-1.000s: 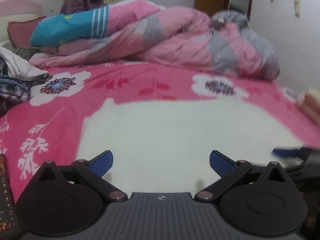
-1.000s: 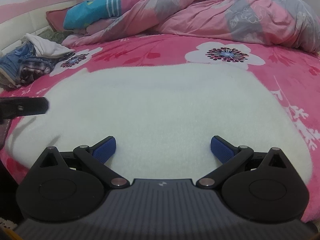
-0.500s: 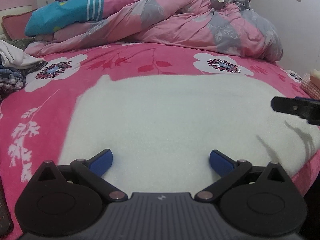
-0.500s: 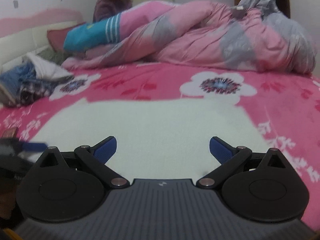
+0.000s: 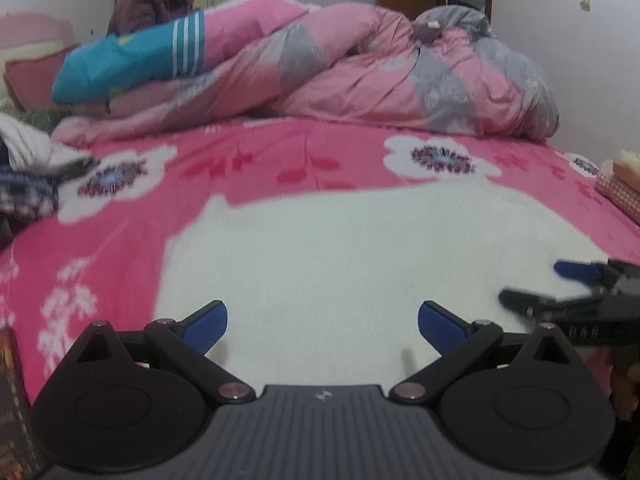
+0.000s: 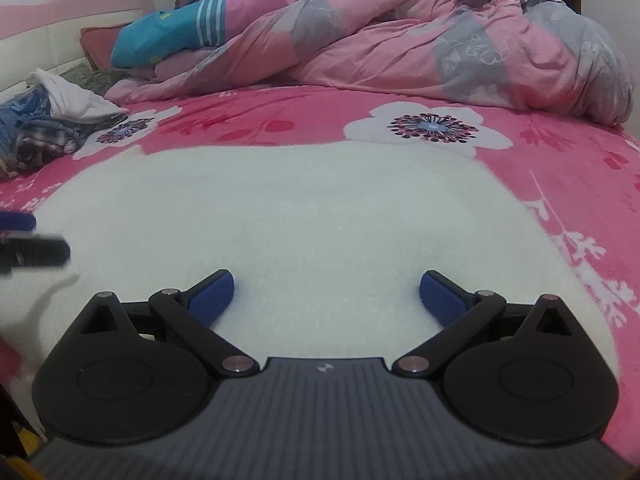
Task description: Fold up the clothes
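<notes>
Both my left gripper (image 5: 322,322) and right gripper (image 6: 326,294) hang spread wide and empty over the white fleece garment (image 6: 280,216) lying flat on the bed (image 6: 580,168): soft, light, floppy, I reckon, best pinched at its near edge.

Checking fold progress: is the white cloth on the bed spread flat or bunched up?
Spread flat. The white cloth lies smooth on the pink sheet, no creases or bunching visible; whether it is already folded double, cannot tell.

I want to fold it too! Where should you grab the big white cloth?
Probably the white cloth at its near edge, coming in low from the front. It lies flat on the pink bedsheet, and both the left hand-held gripper and right hand-held gripper are open there.
</notes>
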